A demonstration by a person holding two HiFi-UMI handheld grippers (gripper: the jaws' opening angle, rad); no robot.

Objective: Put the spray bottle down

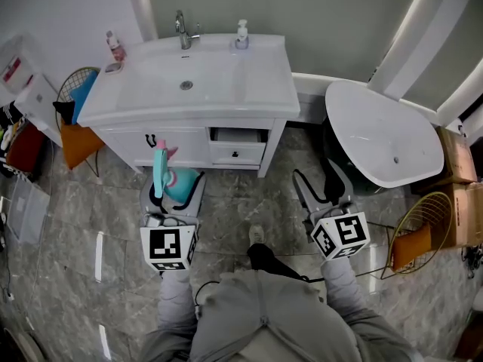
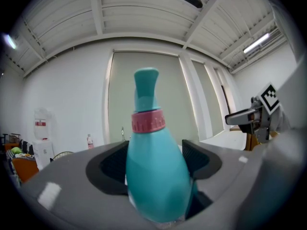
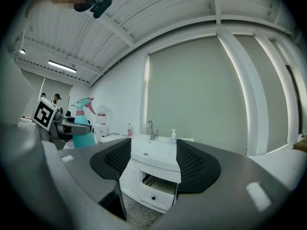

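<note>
A teal spray bottle (image 1: 167,177) with a pink trigger and pink collar stands upright between the jaws of my left gripper (image 1: 173,192), which is shut on its body. In the left gripper view the spray bottle (image 2: 154,169) fills the middle, squeezed between the dark pads (image 2: 111,163). My left gripper hangs over the marble floor in front of the white vanity (image 1: 253,96). My right gripper (image 1: 318,185) is held out to the right, open and empty. In the right gripper view the vanity (image 3: 152,163) shows through its gap, and the spray bottle (image 3: 84,126) sits far left.
On the vanity top are a faucet (image 1: 183,30), a soap dispenser (image 1: 241,35) and a small pink bottle (image 1: 115,48). One vanity drawer (image 1: 238,136) is open. A white tub (image 1: 385,138) stands at the right, a wire chair with an orange cushion (image 1: 78,142) at the left, and a gold wire basket (image 1: 419,236) nearby.
</note>
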